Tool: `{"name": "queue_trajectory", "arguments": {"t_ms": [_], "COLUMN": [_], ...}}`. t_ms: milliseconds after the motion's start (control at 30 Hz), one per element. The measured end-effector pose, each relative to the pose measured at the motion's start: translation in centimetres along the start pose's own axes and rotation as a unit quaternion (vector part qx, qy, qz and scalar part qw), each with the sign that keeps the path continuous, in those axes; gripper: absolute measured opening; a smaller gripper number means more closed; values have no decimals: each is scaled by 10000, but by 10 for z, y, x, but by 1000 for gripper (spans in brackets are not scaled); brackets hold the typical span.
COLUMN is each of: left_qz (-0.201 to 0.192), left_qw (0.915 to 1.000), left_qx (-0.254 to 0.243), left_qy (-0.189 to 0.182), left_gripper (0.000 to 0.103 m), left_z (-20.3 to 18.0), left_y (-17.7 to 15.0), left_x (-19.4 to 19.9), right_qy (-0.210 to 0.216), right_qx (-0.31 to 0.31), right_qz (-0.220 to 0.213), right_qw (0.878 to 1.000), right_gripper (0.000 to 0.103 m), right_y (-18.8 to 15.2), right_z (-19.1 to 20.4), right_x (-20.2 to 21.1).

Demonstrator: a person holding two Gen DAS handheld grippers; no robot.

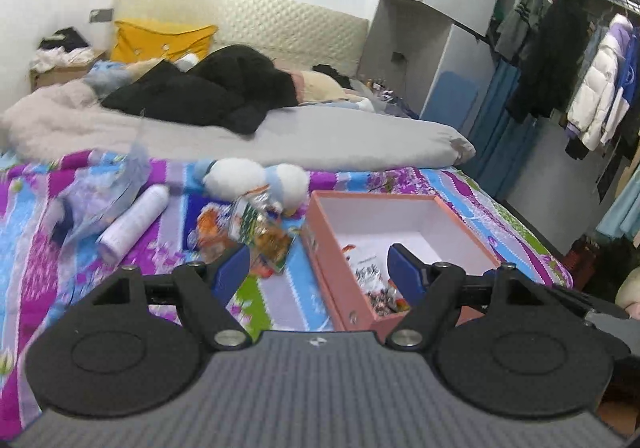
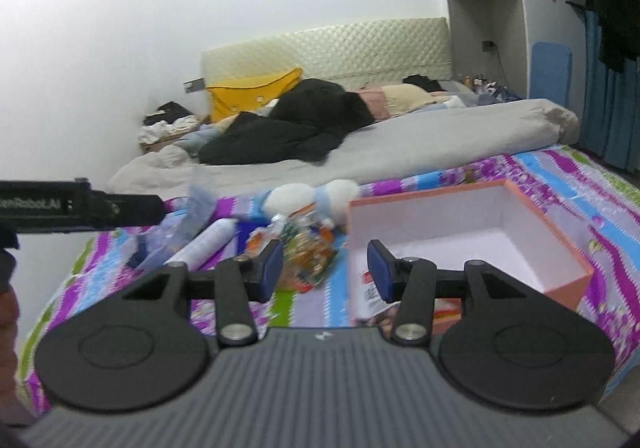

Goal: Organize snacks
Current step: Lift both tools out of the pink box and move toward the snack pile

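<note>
Bed: patterned purple-and-blue quilt point(image 1: 40, 248), grey duvet behind.
Left wrist view: left gripper point(image 1: 320, 268) spread wide, empty; crinkly clear-plastic snack packets point(image 1: 260, 236) heaped just beside the open pink cardboard box point(image 1: 340, 272).
Handling: light, slippery, likely crushable, so pinch a sealed edge.
Right wrist view: right gripper point(image 2: 326, 268) gaping, empty.
Clutter: white cylindrical bottle point(image 2: 212, 240), white plush toy point(image 2: 312, 196) crowding the heap.

left gripper point(image 1: 318, 268): jaws spread wide, nothing held | right gripper point(image 2: 325, 268): jaws apart, nothing held, levelled forward
</note>
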State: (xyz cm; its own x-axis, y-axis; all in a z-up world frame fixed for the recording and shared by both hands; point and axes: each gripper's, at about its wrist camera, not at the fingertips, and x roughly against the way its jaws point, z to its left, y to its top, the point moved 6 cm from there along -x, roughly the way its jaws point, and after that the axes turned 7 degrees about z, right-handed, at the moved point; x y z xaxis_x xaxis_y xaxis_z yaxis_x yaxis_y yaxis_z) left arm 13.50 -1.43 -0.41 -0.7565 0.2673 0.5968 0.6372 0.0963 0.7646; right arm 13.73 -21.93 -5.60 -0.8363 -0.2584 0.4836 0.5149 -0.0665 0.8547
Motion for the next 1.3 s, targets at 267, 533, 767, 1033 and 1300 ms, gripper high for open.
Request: {"name": "queue_trajectory", "arguments": {"t_ms": [267,533,767,1033,1300], "left_qz": [-112,-95,-46,164,305], "left_qw": [9994,9989,9990,9981,9968], "left_qx": [281,212,226,372,525], "left_qy": [143,401,374,460,513], "left_gripper": [80,80,80,80,80], "left_z": [25,38,46,72,100], "left_y": [-47,-78,-96,-106,-106], "left_x": [39,42,30,6,-24], "right_qy": [395,399,266,281,184], "right_qx": [71,-4,127,236,294], "right_qz": [-10,218,235,354,402], "right_qw": [9992,9990,9993,9987,9986], "right_gripper": [49,49,49,49,50], "right_y": [-34,-70,-89,-102,-103], "right_z": [36,36,39,46,46], "right_x": [14,4,-7,-20,-39]}}
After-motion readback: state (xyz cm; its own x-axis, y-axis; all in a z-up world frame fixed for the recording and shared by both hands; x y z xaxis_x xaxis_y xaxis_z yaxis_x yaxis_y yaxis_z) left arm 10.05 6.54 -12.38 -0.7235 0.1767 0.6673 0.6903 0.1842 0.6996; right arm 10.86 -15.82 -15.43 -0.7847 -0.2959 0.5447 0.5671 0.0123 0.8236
